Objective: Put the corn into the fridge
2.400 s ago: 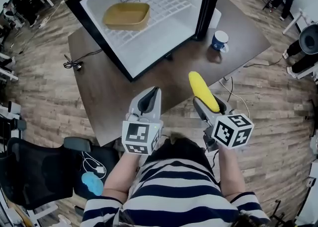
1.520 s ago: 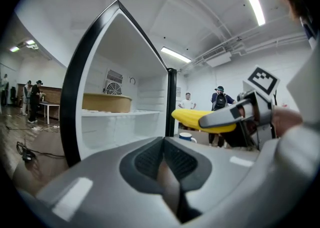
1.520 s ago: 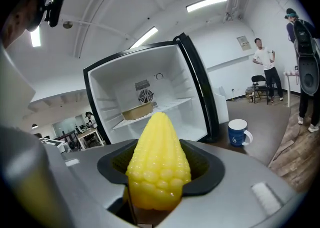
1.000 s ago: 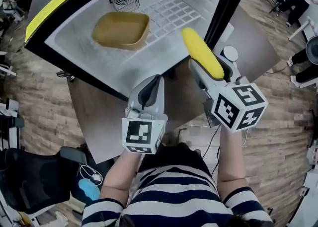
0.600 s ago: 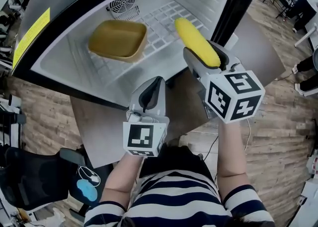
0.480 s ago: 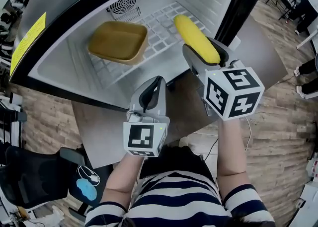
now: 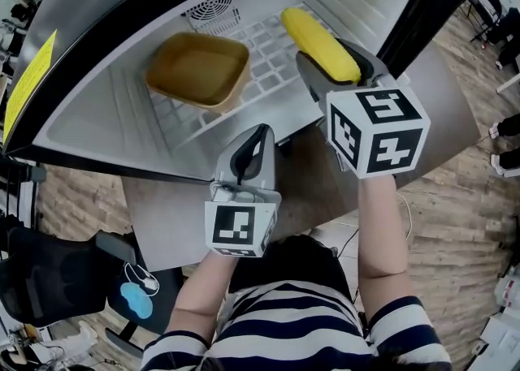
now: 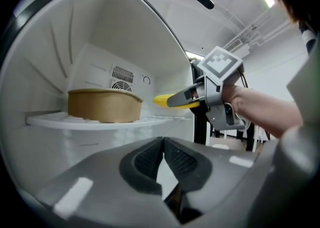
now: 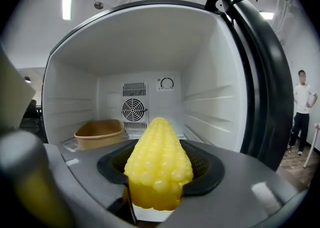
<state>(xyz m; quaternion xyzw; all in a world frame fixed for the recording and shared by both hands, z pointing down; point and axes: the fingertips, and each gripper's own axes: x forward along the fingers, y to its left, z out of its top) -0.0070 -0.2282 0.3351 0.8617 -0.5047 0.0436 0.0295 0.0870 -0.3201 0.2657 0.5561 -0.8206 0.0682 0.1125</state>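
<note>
Lying in right hand-held gripper (image 7: 335,67): corn (image 7: 314,30)

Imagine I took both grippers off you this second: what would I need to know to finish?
Right gripper: shut on the corn, holding it by its thick end, tip pointing into the fridge.
Left gripper: shut, empty, low in front of the fridge.
The door is open; the corn hangs over the wire shelf, right of the brown tray.
Done: corn grasped and brought inside.
Left: lower it onto the shelf, open the right gripper, draw back.
</note>
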